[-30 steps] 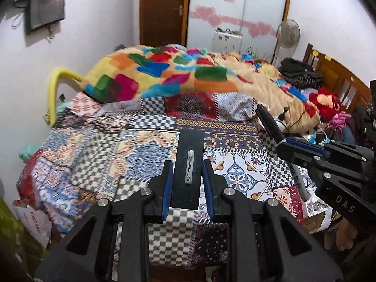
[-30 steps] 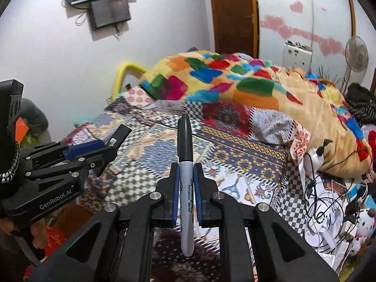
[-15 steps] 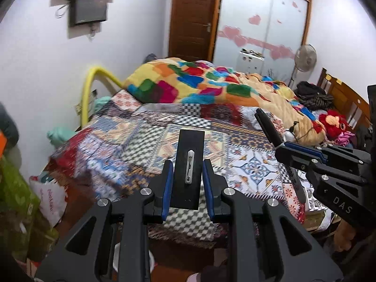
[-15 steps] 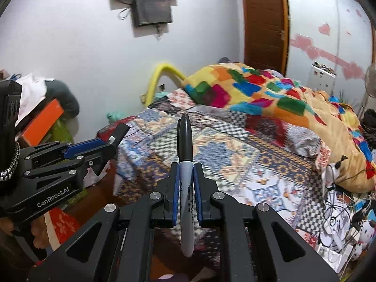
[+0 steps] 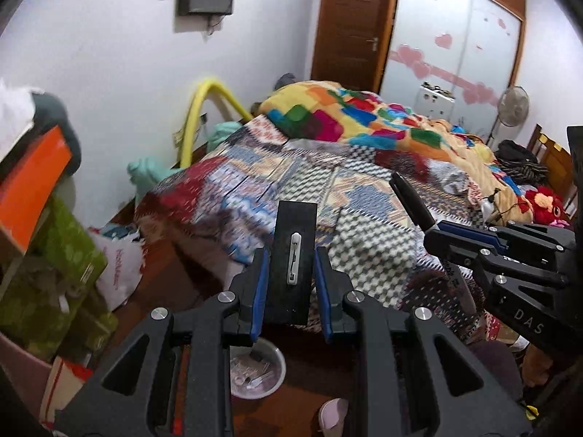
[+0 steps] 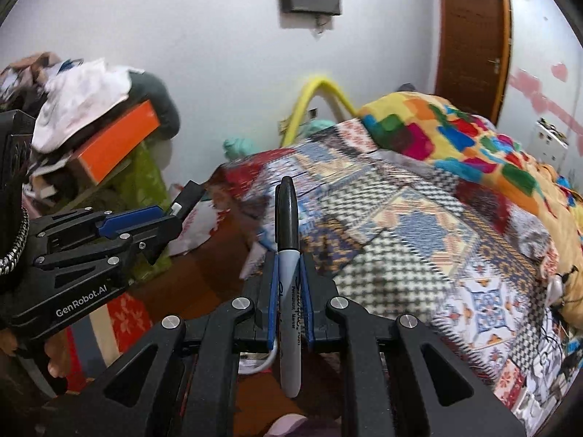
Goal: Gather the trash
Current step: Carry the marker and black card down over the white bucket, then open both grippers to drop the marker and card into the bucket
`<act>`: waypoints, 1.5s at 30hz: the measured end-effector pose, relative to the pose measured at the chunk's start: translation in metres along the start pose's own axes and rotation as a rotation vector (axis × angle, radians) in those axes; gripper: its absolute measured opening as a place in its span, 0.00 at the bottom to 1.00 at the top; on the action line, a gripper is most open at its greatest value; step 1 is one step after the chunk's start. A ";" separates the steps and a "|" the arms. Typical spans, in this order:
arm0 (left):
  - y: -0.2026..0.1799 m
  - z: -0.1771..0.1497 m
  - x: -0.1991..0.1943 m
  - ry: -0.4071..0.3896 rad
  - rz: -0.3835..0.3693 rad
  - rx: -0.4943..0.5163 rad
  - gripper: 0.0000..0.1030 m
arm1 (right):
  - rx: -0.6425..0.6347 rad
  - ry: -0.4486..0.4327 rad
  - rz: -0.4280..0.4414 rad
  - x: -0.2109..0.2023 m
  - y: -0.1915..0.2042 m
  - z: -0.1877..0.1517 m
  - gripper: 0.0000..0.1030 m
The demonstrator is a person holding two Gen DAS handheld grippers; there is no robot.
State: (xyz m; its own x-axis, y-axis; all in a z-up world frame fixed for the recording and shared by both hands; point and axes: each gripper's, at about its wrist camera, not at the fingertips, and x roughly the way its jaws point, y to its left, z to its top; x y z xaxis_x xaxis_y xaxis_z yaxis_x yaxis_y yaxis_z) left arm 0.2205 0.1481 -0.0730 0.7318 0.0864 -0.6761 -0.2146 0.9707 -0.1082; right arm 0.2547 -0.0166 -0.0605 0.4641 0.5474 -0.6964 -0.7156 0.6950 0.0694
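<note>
My left gripper (image 5: pixel 291 276) is shut on a flat black rectangular piece (image 5: pixel 293 255) with a white pin clip on its face. My right gripper (image 6: pixel 289 280) is shut on a black permanent marker (image 6: pixel 288 255) that stands upright between the blue pads, cap up. Each gripper shows in the other's view: the right gripper (image 5: pixel 455 240) with the marker (image 5: pixel 413 200) at the right, the left gripper (image 6: pixel 171 218) at the left. Below my left gripper a white bucket (image 5: pixel 278 364) with scraps inside stands on the brown floor.
A bed with a patchwork cover (image 5: pixel 364 218) and a bright blanket (image 5: pixel 346 116) fills the right. At left stand green boxes (image 5: pixel 54 273), an orange box (image 6: pixel 116 142) under cloth, and a white plastic bag (image 5: pixel 120 269). A pink slipper (image 5: pixel 333 413) lies on the floor.
Both grippers have swung left, off the bed toward its corner and the floor. The stacked boxes, the bag and the white bucket have come into view. Both grips are unchanged.
</note>
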 end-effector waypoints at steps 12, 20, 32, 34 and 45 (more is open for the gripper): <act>0.067 -0.054 0.031 0.128 0.033 -0.105 0.23 | -0.050 0.170 0.099 0.073 0.060 -0.019 0.10; 0.092 -0.097 0.080 0.275 0.030 -0.163 0.23 | -0.011 0.356 0.166 0.140 0.069 -0.044 0.10; 0.108 -0.119 0.131 0.414 -0.013 -0.233 0.27 | 0.001 0.440 0.197 0.183 0.073 -0.046 0.17; 0.111 -0.123 0.135 0.435 0.001 -0.240 0.32 | 0.009 0.454 0.196 0.187 0.070 -0.049 0.28; 0.110 -0.117 0.097 0.376 0.062 -0.209 0.32 | -0.060 0.360 0.117 0.143 0.070 -0.050 0.34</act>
State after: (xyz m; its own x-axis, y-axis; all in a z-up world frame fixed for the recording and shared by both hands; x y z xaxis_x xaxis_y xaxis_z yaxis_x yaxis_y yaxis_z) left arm 0.1918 0.2370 -0.2356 0.4349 0.0175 -0.9003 -0.4052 0.8967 -0.1783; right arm 0.2447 0.0871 -0.1911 0.1718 0.4149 -0.8935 -0.7870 0.6034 0.1288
